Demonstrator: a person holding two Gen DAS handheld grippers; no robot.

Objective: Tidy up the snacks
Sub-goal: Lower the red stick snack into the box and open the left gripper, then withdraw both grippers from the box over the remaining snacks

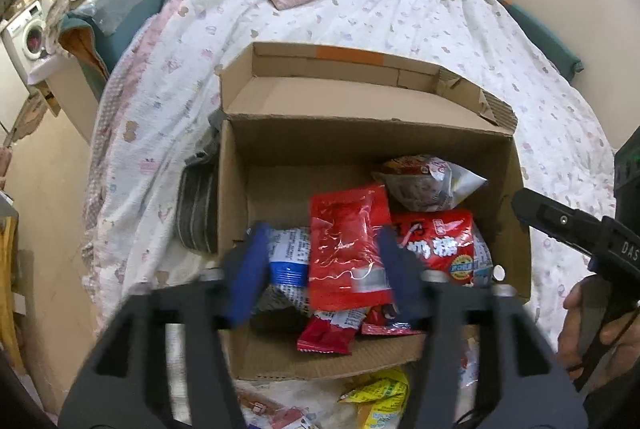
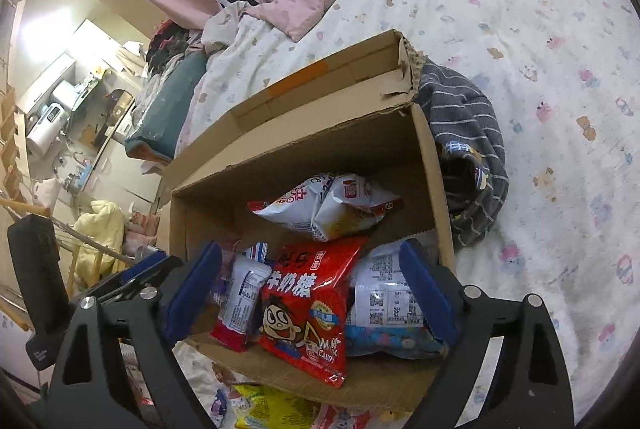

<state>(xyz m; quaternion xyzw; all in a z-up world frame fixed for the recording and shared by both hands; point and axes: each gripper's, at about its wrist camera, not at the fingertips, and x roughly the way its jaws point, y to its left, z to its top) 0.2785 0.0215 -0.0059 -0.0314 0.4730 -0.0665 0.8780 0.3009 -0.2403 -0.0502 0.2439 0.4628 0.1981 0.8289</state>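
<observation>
The bed [image 1: 440, 21] carries an open box [image 1: 516, 189] on its soft quilt, so the box has no firm footing; a push on its wall could tip or slide it. Its near flap [image 2: 320, 389] lies folded down, and packets could slip out over it.

Inside the box lie several snacks: a white bag [image 2: 324, 205] at the back, a milk-candy bag [image 2: 308, 313] in front of it, and a glossy red pouch [image 1: 348, 249] on top in the left view. More snacks, among them a yellow packet [image 1: 380, 393], are still outside on the bed below the flap.

The left claw [image 1: 320, 269] stands wide, its fingers either side of the red pouch; whether they touch it cannot be told, as the view is blurred. The right claw [image 2: 308, 293] is also wide and holds nothing, hovering over the candy bag.

The slick foil could slide from a shallow pinch, and both claws over one box risk knocking each other.
</observation>
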